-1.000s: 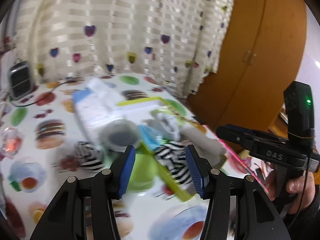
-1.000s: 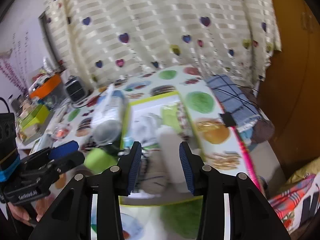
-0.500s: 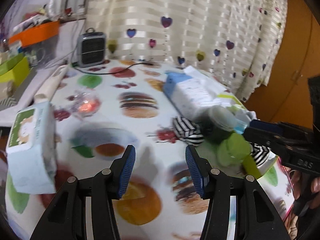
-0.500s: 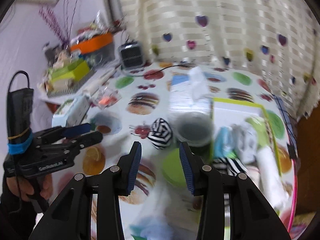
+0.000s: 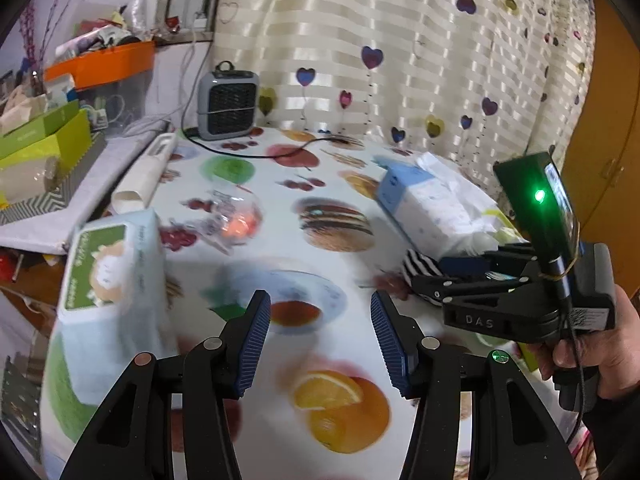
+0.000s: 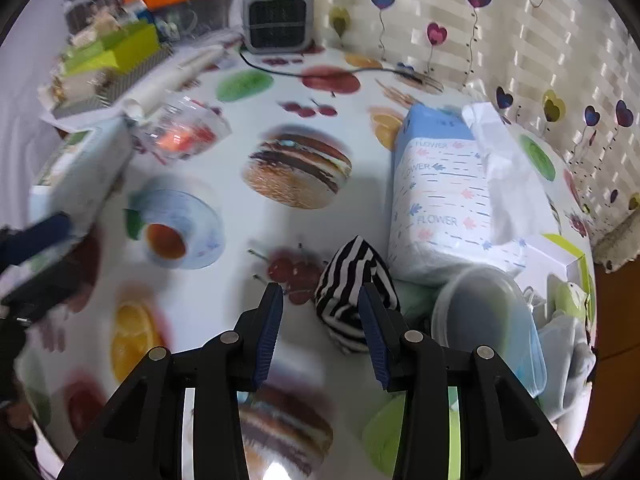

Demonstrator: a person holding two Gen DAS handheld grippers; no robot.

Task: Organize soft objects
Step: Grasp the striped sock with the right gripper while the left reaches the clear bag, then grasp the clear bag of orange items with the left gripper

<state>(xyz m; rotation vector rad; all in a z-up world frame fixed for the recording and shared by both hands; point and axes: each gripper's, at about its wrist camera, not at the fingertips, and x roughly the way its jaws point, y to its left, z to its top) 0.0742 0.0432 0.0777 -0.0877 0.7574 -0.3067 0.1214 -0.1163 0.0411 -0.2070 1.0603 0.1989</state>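
Grippers both stand spread with nothing pinched. From the left wrist view the left gripper (image 5: 320,336) hangs at bottom centre over the fruit-print tablecloth (image 5: 280,184), its blue pads apart above a printed cup and an orange slice. At the right edge of that frame a hand (image 5: 596,364) carries the right gripper (image 5: 424,276), whose tips sit against a striped sock (image 5: 416,266) — whether they touch it cannot be told there.

From the right wrist view the right gripper (image 6: 320,320) frames that sock (image 6: 352,292) at lower centre: the rolled black-and-white bundle lies on the cloth just ahead of the right pad, partly behind it, and the pads do not press on it. Right of the sock lies a tissue pack (image 6: 440,200) marked FLOWER, with a loose white sheet beside it. Lower right holds a clear tub (image 6: 484,312), and past it a tray (image 6: 576,256) with a lime rim, crowded with pale soft items too blurred to name. A green piece (image 6: 384,432) shows at the bottom edge.

A wipes pack (image 5: 108,280) with a green label stands at mid left in the left view. A grey heater (image 5: 228,104) sits at top centre by the heart-print curtain (image 5: 400,40) — its black cord trails across the cloth.
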